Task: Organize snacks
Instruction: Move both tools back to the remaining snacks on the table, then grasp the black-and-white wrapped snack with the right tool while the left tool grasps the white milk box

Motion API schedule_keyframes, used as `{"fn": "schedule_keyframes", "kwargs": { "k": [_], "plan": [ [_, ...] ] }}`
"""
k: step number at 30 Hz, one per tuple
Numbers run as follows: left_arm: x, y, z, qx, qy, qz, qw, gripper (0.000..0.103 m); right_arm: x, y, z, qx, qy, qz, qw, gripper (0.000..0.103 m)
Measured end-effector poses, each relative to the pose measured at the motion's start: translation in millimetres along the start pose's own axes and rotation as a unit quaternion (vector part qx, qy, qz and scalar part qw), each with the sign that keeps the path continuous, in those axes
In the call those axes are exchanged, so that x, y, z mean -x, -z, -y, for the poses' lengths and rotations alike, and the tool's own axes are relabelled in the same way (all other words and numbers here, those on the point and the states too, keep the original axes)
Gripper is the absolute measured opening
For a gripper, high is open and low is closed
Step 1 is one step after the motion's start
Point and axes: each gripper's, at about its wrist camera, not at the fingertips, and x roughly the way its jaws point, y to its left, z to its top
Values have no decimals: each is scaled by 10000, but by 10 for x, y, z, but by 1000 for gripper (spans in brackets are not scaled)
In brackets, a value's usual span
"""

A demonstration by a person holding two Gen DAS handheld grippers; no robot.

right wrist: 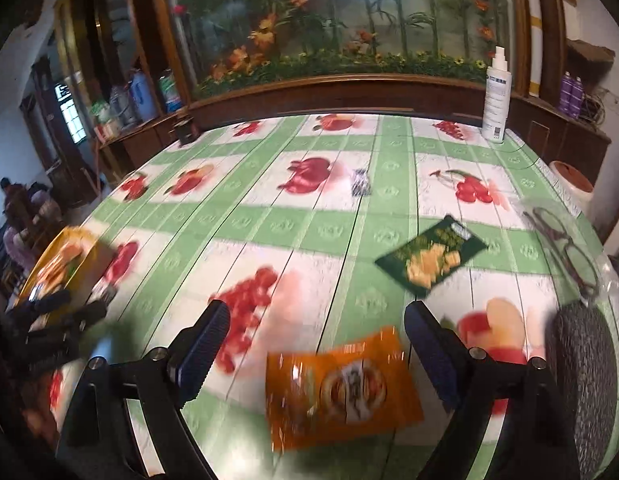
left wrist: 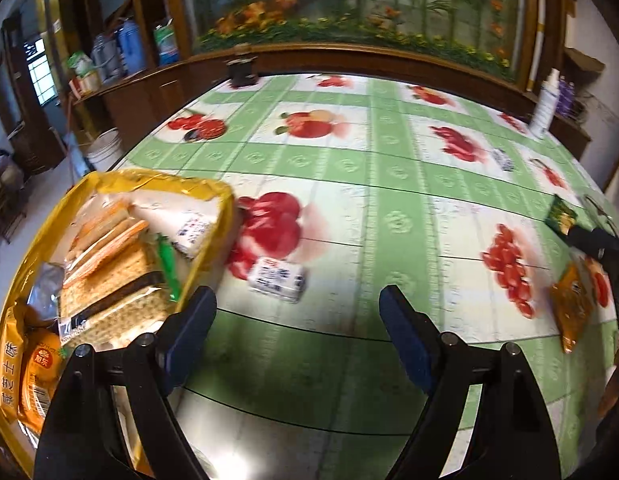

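Note:
A yellow tray [left wrist: 109, 178] at the table's left holds cracker packs and orange snack packets. My left gripper [left wrist: 299, 320] is open and empty just right of the tray, above the tablecloth. A small white and blue packet [left wrist: 278, 279] lies ahead of it. My right gripper [right wrist: 317, 332] is open over an orange snack packet [right wrist: 341, 388] that lies flat between its fingers. A dark green snack packet [right wrist: 431, 255] lies farther right. A small dark packet [right wrist: 360, 182] lies mid-table. In the left wrist view the orange packet [left wrist: 571, 306] and green packet [left wrist: 562, 213] sit at the right, by the right gripper [left wrist: 597, 240].
The table has a green and white fruit-print cloth [right wrist: 349, 220]. A white spray bottle [right wrist: 495, 94] stands at the far right edge. Glasses [right wrist: 565, 248] and a dark round object [right wrist: 585, 380] lie at the right. A wooden cabinet with a flower mural [right wrist: 329, 20] backs the table.

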Motion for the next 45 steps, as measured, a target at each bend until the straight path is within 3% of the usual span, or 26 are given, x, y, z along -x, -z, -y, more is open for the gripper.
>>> {"fn": "schedule_keyframes", "kwargs": {
  "k": [6,11,20,24,26,32,33,36,38,41,45],
  "plan": [
    [-207,-62,-4,142,206,-257,9994,84,-607,-495,68,-141,241,-297,9992,89],
    [-271,-133,11,190,74,-255,9995,84,-1105,-746,189,-113,475,-680,9965,83],
    [-403,-164,142,256,-476,-394,9978,89,-1487,-946,265,-89,522,-977,9938,77],
    [-416,-172,161,369,-487,-415,9973,89,-1509,-965,155,127,598,-988,9932,57],
    [-434,-194,170,370,-484,-407,9973,89,-1502,-968,144,181,624,-970,9932,40],
    [-517,-294,179,352,-368,-400,9979,88,-1475,-962,173,160,627,-951,9934,29],
    [-519,-303,181,321,-295,-368,9984,85,-1476,-964,178,158,627,-959,9933,28],
    [-495,-305,130,179,-240,-213,9993,63,-1477,-971,182,202,620,-979,9931,20],
    [-483,-323,62,151,-236,-143,9995,37,-1478,-969,185,222,612,-955,9933,20],
    [-464,-348,-109,278,-106,-65,9995,13,-1472,-966,188,201,588,-930,9937,20],
    [-447,-340,-231,300,153,-11,9994,1,-1440,-936,192,166,543,-904,9943,20]
  ]
}}
